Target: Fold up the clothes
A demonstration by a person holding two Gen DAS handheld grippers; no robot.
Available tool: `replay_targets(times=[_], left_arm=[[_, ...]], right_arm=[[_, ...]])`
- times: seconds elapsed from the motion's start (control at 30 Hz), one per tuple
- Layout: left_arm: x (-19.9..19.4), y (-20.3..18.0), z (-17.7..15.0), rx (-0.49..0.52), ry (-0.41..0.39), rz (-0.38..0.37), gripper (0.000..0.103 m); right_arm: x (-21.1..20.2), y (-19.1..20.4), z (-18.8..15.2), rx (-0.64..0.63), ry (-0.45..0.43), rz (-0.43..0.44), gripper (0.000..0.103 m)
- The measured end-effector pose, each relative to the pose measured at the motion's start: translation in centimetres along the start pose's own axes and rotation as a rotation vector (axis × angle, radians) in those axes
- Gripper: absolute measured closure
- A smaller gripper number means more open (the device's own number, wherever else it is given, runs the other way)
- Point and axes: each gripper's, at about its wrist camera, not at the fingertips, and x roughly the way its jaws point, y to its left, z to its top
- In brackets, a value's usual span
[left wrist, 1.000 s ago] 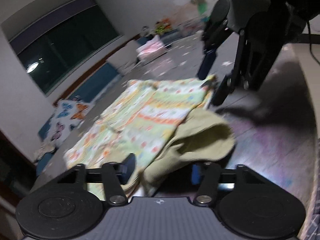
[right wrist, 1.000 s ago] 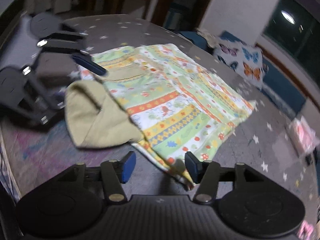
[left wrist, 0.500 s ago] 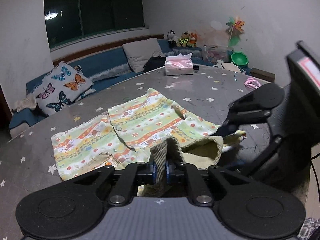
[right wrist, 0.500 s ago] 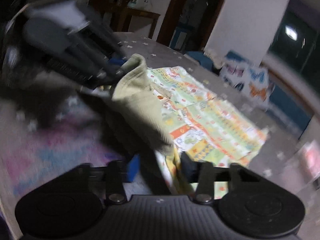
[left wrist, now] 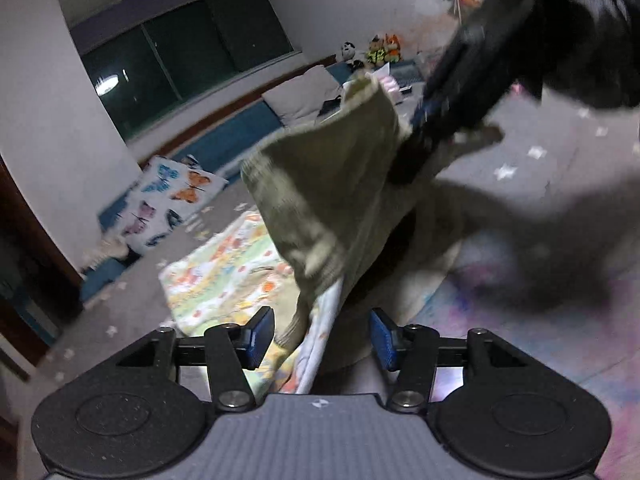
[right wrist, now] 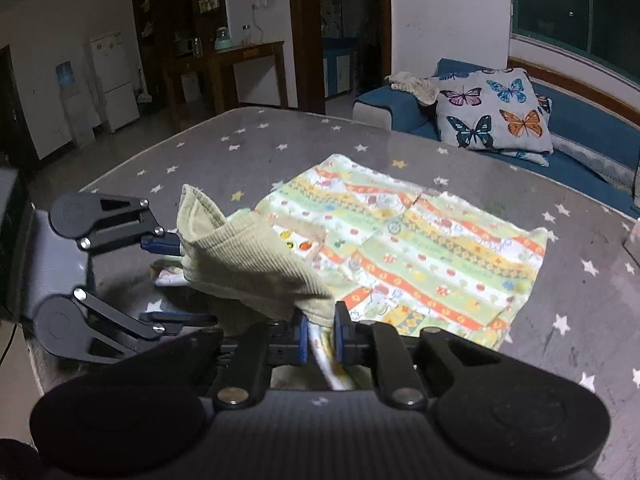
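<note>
A patterned children's garment [right wrist: 420, 248] with an olive ribbed waistband [right wrist: 248, 268] lies on the grey star-print table [right wrist: 280, 148]. My right gripper [right wrist: 320, 338] is shut on the waistband's near corner and holds it lifted. My left gripper [left wrist: 322, 334] is open, with the raised waistband [left wrist: 328, 200] hanging between its fingers. In the right wrist view the left gripper [right wrist: 168, 280] stands open at the waistband's left end. The right gripper [left wrist: 452, 108] shows blurred in the left wrist view, above the lifted cloth.
A blue sofa [right wrist: 580, 128] with a butterfly cushion [right wrist: 492, 112] runs along the far side under the window. A tissue box [left wrist: 390, 84] and toys [left wrist: 380, 50] lie at the far end of the table. The table's near left edge [right wrist: 36, 368] is close.
My left gripper has opened and let go of the waistband. My right gripper has shut on the waistband's corner and lifted it off the table.
</note>
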Motion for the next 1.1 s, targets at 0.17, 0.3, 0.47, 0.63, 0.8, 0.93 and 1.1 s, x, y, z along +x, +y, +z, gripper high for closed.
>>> replay_targets(times=[0.17, 0.3, 0.47, 0.63, 0.8, 0.93, 1.1], left_arm=[[0.0, 1.9, 0.8, 0.008, -0.017, 0.021, 0.092], [-1.8, 5.0, 3.7, 0.005, -0.095, 0.082, 0.093], [-4.0, 7.4, 6.3, -0.007, -0.167, 0.136, 0.093], [-7.0, 8.1, 6.9, -0.037, -0.205, 0.112, 0.093], [-9.2, 8.7, 8.5, 0.006, -0.257, 0.141, 0.093], [-8.8, 10.0, 9.8, 0.01, -0.265, 0.161, 0.093], [-6.0, 11.3, 11.5, 0.014, -0.233, 0.191, 0.093]], right_arm=[[-1.3, -0.2, 1.2, -0.001, -0.045, -0.029, 0.094], [-3.3, -0.3, 3.3, -0.025, -0.115, -0.067, 0.095], [-7.1, 0.7, 5.9, -0.074, -0.22, -0.098, 0.095], [-10.4, 2.2, 6.5, -0.103, -0.266, -0.095, 0.096], [-13.3, 2.9, 7.8, -0.124, -0.312, -0.1, 0.096], [-14.2, 2.8, 9.2, -0.128, -0.326, -0.103, 0.097], [-13.1, 1.7, 11.2, -0.124, -0.318, -0.109, 0.097]])
